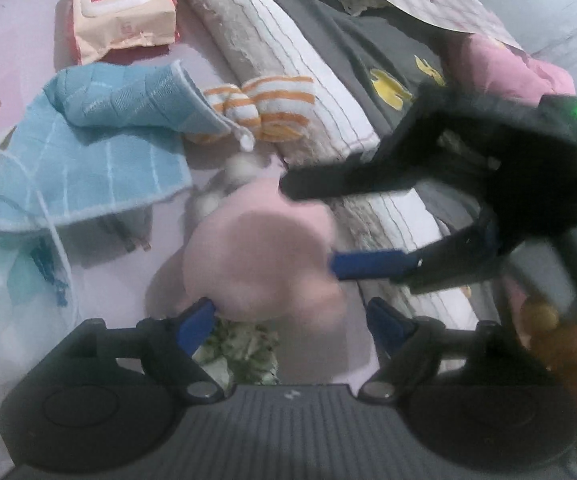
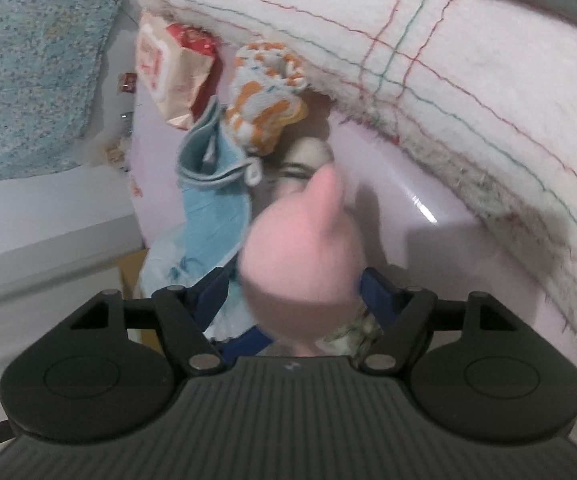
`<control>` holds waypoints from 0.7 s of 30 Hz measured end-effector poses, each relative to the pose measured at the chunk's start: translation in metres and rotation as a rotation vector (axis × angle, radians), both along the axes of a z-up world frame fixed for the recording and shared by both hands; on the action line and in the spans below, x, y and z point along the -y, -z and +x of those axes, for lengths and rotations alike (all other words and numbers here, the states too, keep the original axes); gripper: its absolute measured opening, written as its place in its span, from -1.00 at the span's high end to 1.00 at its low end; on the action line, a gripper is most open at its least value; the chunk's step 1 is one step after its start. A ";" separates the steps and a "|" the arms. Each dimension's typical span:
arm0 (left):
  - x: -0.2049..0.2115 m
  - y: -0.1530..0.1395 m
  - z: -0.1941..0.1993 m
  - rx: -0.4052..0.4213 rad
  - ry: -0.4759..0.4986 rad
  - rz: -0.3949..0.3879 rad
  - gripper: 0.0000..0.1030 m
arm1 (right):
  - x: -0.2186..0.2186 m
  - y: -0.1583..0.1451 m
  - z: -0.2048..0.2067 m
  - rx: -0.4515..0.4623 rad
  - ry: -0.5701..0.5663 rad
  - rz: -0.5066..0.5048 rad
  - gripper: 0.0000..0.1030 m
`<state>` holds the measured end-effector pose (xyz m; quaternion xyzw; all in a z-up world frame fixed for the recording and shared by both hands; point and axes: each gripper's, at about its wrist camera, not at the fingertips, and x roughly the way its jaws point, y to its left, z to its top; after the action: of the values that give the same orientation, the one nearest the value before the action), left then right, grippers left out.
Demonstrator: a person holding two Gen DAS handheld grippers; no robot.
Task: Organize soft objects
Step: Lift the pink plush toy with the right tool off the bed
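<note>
A pink soft toy [image 1: 264, 256] hangs blurred above the pink bed sheet, between both grippers. My left gripper [image 1: 292, 320] has its blue fingers wide apart under the toy. My right gripper [image 1: 316, 228] reaches in from the right with its fingers around the toy; in the right wrist view the toy [image 2: 304, 256] fills the gap of that gripper [image 2: 296, 284]. Behind lie a blue towel [image 1: 100, 152], an orange-striped cloth [image 1: 272, 108] and a grey-and-white plush [image 1: 232, 176], which also shows in the right wrist view [image 2: 308, 160].
A folded white quilt [image 1: 288, 60] and a grey blanket with yellow shapes [image 1: 372, 64] run along the right. A wet-wipes pack [image 1: 120, 4] lies at the back. A clear plastic bag [image 1: 12, 256] sits at left. A floral cloth [image 1: 240, 344] lies below the toy.
</note>
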<state>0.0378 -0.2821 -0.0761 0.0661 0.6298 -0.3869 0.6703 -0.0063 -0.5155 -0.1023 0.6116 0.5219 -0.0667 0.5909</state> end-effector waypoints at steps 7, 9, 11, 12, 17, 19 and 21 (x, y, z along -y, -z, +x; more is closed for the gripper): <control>-0.006 0.006 0.001 -0.006 -0.051 -0.007 -0.56 | -0.011 -0.013 0.008 0.083 0.012 0.123 -0.44; -0.012 0.006 0.005 0.020 -0.089 0.004 -0.49 | -0.014 -0.009 0.013 0.103 0.019 0.141 -0.44; -0.018 0.006 0.011 0.040 -0.126 0.006 -0.47 | -0.015 -0.003 0.020 0.135 0.042 0.168 -0.42; -0.020 0.006 0.014 0.051 -0.137 0.007 -0.47 | -0.015 -0.001 0.024 0.150 0.047 0.177 -0.42; -0.028 0.013 0.026 0.112 -0.163 0.055 -0.47 | -0.017 0.009 0.050 0.227 0.056 0.164 -0.41; -0.030 0.017 0.027 0.134 -0.147 0.072 -0.49 | -0.016 0.010 0.059 0.242 0.036 0.150 -0.41; -0.030 0.021 0.025 0.139 -0.126 0.076 -0.50 | -0.016 0.008 0.067 0.249 0.009 0.128 -0.41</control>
<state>0.0631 -0.2524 -0.0971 0.0787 0.5991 -0.3143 0.7322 0.0602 -0.4997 -0.1103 0.6541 0.4448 0.0404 0.6105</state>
